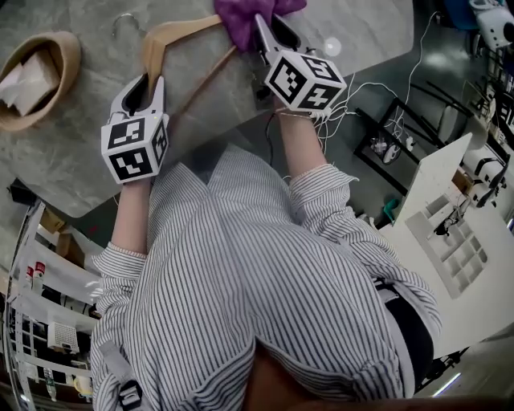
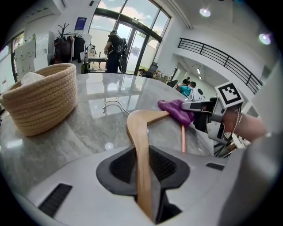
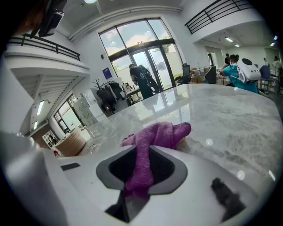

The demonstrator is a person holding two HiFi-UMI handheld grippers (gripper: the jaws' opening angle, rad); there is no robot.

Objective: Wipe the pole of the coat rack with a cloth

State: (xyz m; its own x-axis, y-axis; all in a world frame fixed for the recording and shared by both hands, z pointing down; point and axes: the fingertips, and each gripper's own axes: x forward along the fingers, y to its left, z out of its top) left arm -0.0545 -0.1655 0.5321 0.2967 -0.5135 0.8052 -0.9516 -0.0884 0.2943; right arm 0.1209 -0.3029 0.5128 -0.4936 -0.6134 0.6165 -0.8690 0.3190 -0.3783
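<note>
A wooden coat hanger [image 1: 173, 38] lies on the grey marble table [image 1: 72, 152], its metal hook [image 1: 127, 20] pointing away. My left gripper [image 1: 146, 88] is shut on the hanger's near arm; in the left gripper view the wood [image 2: 142, 163] runs between both pads. My right gripper [image 1: 269, 42] is shut on a purple cloth [image 1: 245, 18], which drapes over the hanger's far arm and bottom rod [image 1: 207, 79]. In the right gripper view the cloth [image 3: 152, 143] hangs pinched between the jaws. No coat rack pole shows close by.
A woven basket [image 1: 36, 76] with white paper in it stands at the table's left. The table's edge runs just in front of the person's body. White cables [image 1: 377, 88] and a white shelf unit [image 1: 450, 225] are on the floor to the right.
</note>
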